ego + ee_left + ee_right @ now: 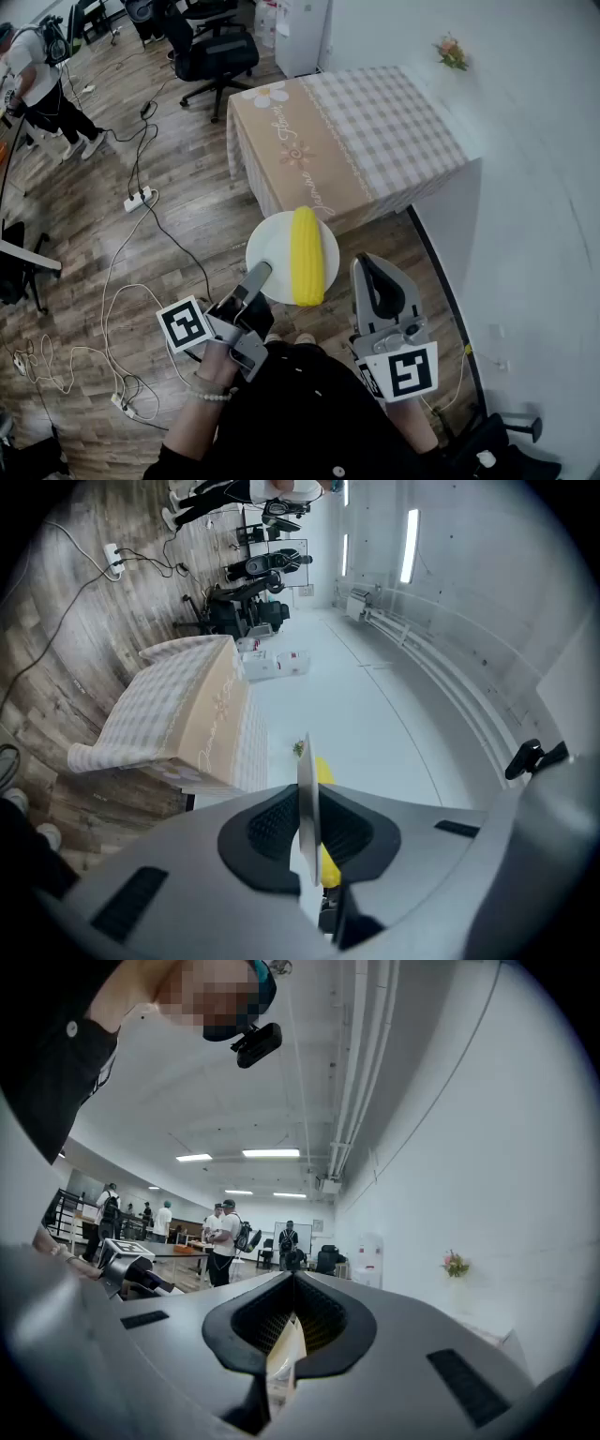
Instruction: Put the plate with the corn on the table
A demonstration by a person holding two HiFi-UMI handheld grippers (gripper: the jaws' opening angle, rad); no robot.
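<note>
Wooden floor fills most of the head view, with a white wall running down the right side. One table stands against that wall under a tan and checked cloth, and its top is bare. Beyond it are at least two black office chairs, and one person stands at the far left. Loose cables trail across the boards to one white power strip. A small bunch of flowers sits by the wall past the table.

There is one white plate, held in the air over the floor just short of the table's near edge. Nothing stands between it and the tabletop. One yellow corn cob lies along the plate's right half and points toward the table.

There are two grippers. The left gripper grips the plate at its near left rim. In the left gripper view the rim shows edge-on, pinched between the two dark pads, and the corn shows just behind it. The right gripper hangs just to the right of the plate, near its rim but apart from it. In the right gripper view its jaws are drawn together. A pale sliver shows in the seam, and I cannot tell what it is.
</note>
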